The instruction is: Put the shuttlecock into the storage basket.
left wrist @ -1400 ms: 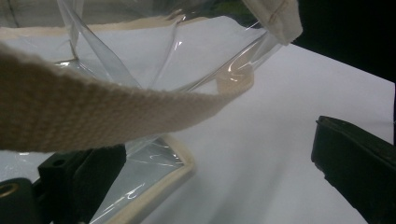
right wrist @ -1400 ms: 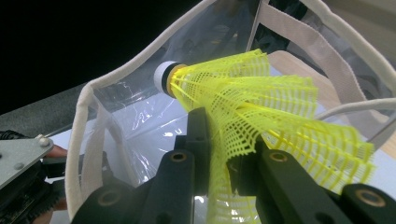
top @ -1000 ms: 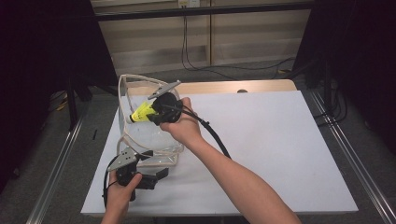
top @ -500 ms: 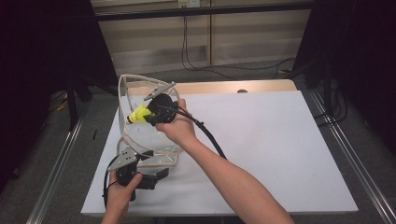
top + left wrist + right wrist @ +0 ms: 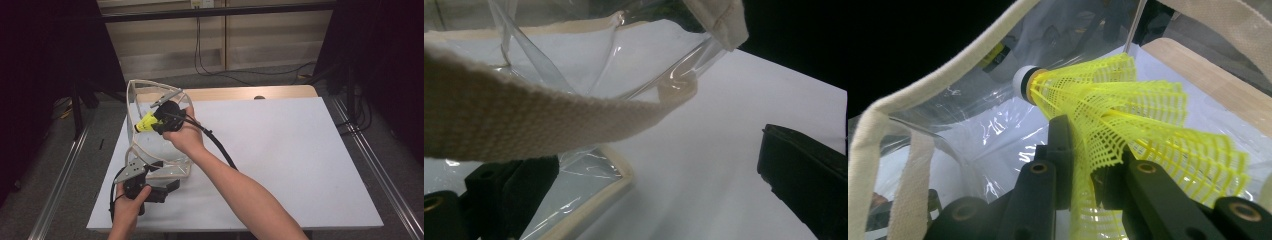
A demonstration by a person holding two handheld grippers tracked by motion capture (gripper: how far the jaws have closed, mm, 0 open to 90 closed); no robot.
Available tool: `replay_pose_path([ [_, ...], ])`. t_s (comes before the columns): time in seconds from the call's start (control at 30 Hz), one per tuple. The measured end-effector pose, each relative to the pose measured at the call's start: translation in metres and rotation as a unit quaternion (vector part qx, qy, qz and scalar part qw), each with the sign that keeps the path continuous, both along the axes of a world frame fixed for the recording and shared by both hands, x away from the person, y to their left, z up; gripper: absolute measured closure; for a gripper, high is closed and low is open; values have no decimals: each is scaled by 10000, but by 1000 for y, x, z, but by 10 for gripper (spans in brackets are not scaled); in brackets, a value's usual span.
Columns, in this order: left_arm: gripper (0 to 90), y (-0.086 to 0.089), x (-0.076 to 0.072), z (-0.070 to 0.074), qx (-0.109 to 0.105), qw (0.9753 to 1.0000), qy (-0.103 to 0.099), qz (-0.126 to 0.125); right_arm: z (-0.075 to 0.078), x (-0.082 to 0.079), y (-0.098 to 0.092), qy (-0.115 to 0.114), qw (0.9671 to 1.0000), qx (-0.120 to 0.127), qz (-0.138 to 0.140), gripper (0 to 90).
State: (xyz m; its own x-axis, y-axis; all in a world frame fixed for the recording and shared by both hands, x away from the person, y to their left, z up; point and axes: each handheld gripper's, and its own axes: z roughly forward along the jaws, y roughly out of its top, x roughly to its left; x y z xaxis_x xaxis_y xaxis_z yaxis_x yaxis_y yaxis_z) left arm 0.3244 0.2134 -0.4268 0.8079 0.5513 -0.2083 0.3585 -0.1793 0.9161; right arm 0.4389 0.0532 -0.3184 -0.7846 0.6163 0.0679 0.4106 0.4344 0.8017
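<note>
Near the front-left corner of the white table (image 5: 300, 165), left gripper (image 5: 150, 192) low beside the clear bag (image 5: 150, 150), jaws spread wide, nothing between them; cream strap (image 5: 524, 120) draped across just ahead. Bag mouth therefore unsupported: likely to sag or fold shut under any push.

Further right, above the bag's opening, right gripper (image 5: 162, 120) clamped on the yellow shuttlecock (image 5: 146, 123), white cork tip pointing into the mouth. Grip squeezing the mesh skirt (image 5: 1128, 130): risk of crushing or bending it. Cream rim (image 5: 948, 65) and handle straps close around: possible snag on entry, or a drop landing outside on the table.

Right half of the table bare; wooden strip (image 5: 235, 93) along the far edge.
</note>
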Motion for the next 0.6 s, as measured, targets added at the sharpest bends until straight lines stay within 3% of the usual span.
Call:
replay_pose_path([
  [0.23, 33, 0, 0, 0, 25, 9999, -9, 106, -2, 0, 8, 2, 10000, 4, 19, 806],
  [0.37, 33, 1, 0, 0, -16, 10000, 4, 24, -5, 1, 9, 36, 10000, 5, 0, 805],
  [0.6, 33, 1, -1, 0, 30, 9999, -2, 98, -12, 2, 15, 0, 9998, -179, 75, 804],
])
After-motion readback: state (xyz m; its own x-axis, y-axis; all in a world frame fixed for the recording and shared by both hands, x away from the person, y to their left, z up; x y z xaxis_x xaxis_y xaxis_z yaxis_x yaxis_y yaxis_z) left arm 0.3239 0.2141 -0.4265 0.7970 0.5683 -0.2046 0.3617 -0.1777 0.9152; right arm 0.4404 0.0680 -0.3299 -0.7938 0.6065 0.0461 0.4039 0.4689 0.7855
